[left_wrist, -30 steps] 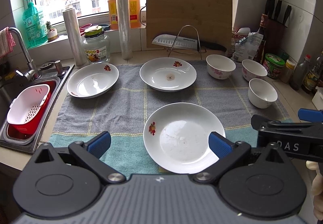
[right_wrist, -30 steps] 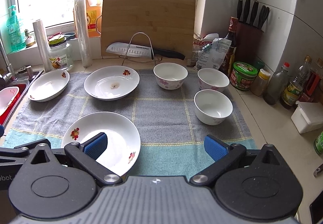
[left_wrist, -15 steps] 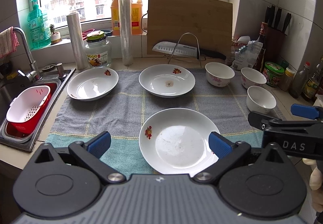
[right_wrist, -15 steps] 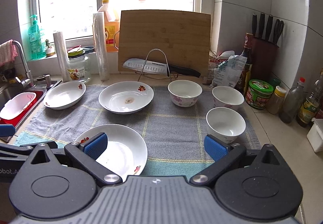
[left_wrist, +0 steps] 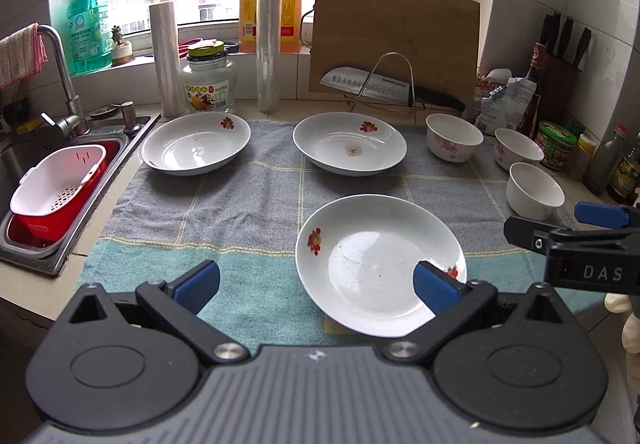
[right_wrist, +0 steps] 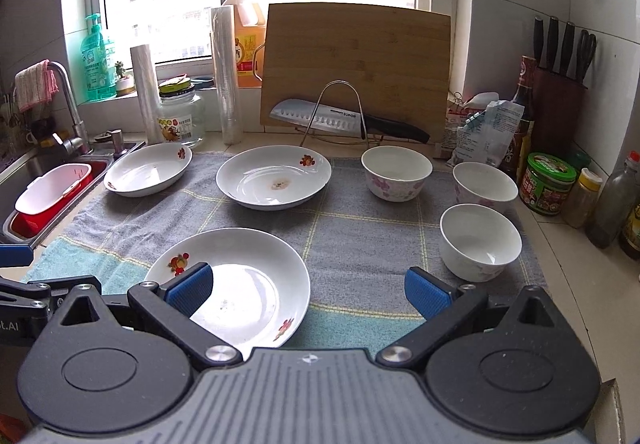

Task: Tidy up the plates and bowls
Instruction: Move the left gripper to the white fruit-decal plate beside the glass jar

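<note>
Left wrist view is showing the left claw (left_wrist: 316,286) hanging wide open and empty over the near plate (left_wrist: 380,264) on the towel (left_wrist: 240,204); right claw (right_wrist: 308,294) is gaping too; I'd be pinching the rim, not the slick middle.

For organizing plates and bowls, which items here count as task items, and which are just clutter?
Task items:
near plate
middle plate
left plate
three bowls

Just lying about:
cutting board
knife
glass jar
red and white colander
knife block
</note>
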`<state>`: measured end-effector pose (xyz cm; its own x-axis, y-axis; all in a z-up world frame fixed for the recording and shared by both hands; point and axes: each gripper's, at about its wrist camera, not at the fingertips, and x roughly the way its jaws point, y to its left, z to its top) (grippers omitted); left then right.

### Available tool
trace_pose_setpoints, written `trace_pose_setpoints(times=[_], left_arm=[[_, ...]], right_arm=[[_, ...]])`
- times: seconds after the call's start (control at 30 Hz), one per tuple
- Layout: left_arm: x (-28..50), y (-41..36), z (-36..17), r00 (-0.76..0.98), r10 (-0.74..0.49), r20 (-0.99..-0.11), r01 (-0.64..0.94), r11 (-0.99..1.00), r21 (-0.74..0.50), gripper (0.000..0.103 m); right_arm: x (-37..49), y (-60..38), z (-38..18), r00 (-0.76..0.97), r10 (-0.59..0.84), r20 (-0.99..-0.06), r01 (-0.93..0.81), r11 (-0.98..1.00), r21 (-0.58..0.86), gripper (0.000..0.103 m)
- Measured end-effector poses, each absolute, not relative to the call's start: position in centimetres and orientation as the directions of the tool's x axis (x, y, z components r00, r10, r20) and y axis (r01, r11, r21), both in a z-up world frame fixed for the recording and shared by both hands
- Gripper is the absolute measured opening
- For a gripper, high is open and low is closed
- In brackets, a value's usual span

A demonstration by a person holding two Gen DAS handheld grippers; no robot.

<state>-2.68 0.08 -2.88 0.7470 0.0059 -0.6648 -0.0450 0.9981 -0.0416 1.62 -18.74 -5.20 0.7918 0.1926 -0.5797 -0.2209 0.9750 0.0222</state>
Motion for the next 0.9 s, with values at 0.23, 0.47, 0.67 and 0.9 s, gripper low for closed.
trace_pose_setpoints(times=[0.23,0.47,0.67,0.9], left_arm=[[-1.2,3.3,-4.1,0.763,-0.053,-0.644,0.014,0.998,-0.065,0.102],[2.6,8.9,-5.0,0.747,-0.04,-0.663,0.002,0.998,-0.058,0.102],[6.1,12.8,-6.1,0.718,-0.06,-0.694,0.044,0.998,-0.04,0.102],[9.9,16.8,-6.4,0.678,-0.131,-0.723,0.149,0.988,-0.039,0.102]], right_arm=[[3.9,-15.6,-6.4,0.785,0.189,-0.59,-0.222,0.975,0.017,0.103],[7.0,-11.1,-6.9,0.769,0.172,-0.616,-0.202,0.979,0.021,0.103],[9.7,-7.5,-7.0,0.762,0.15,-0.629,-0.181,0.983,0.015,0.103],[12.7,-3.1,-7.3,0.743,0.111,-0.66,-0.158,0.987,-0.012,0.103]])
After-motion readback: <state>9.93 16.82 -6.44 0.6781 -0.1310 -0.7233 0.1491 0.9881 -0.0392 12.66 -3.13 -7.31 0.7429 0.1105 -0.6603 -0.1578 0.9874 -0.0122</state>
